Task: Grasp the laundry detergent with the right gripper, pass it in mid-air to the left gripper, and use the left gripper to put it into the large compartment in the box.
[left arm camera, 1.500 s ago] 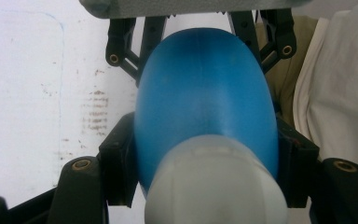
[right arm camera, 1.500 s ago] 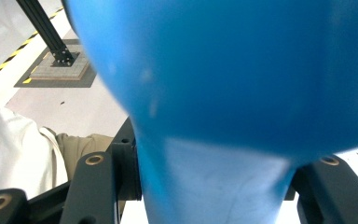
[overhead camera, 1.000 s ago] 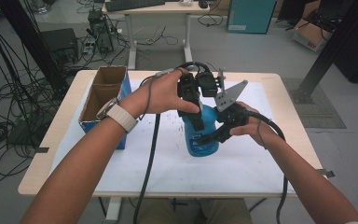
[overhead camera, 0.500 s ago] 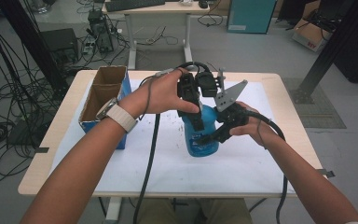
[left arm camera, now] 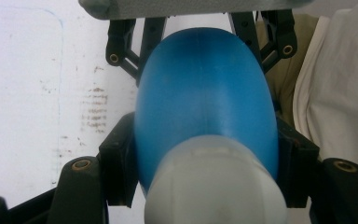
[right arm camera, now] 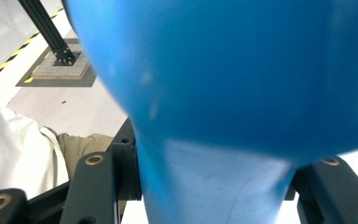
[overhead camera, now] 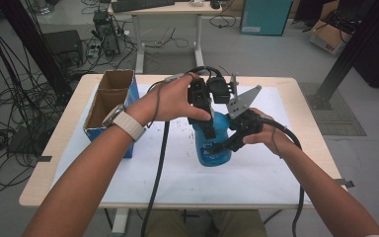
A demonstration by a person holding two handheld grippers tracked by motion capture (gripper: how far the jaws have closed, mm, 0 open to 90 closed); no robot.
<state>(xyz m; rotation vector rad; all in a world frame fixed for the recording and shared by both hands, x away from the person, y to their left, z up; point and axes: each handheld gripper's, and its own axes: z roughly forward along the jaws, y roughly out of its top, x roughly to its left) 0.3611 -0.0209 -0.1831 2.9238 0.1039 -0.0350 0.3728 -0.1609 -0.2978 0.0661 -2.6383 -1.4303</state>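
With the left gripper clamped on the neck of the blue bottle at table centre and the right gripper clamped on it from 3 o'clock, opposing twist may slip the smooth plastic.

Blue bottle, white cap

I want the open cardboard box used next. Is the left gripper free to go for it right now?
Probably not: the left gripper is shut on the blue bottle, as is the right gripper. The cardboard box stands unobstructed beside that forearm.
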